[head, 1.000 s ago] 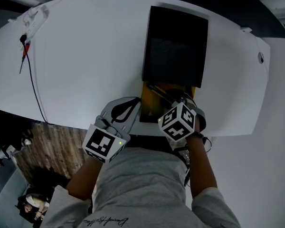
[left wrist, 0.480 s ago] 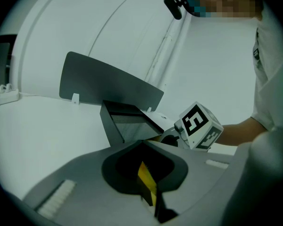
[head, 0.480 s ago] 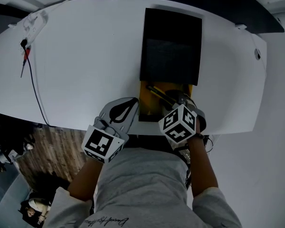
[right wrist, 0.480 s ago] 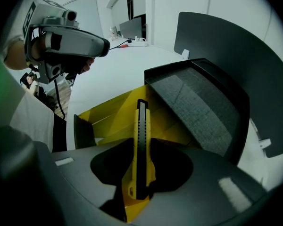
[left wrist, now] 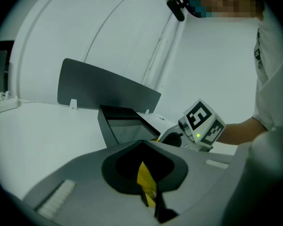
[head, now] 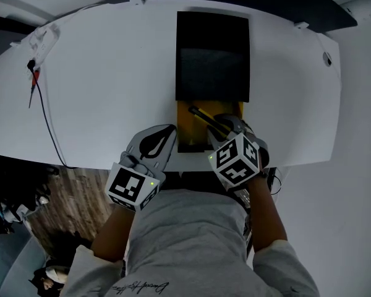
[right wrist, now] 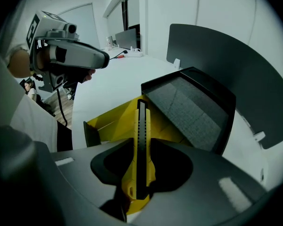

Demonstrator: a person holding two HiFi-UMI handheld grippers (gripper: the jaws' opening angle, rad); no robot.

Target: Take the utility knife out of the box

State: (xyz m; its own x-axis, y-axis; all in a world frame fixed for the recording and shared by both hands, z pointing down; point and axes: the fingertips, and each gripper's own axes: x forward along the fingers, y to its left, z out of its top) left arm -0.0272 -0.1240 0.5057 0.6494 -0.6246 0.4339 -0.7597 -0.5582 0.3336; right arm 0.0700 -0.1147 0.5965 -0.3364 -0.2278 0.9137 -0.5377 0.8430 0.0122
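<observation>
Utility knife point(right wrist: 140, 140): yellow, clenched lengthwise in your right gripper point(right wrist: 140, 173), just above the box point(right wrist: 108, 119). Left gripper point(left wrist: 147, 187): clamped on the box's near yellow wall. Lift straight up, clear of the box's rim; pin the box down.
</observation>
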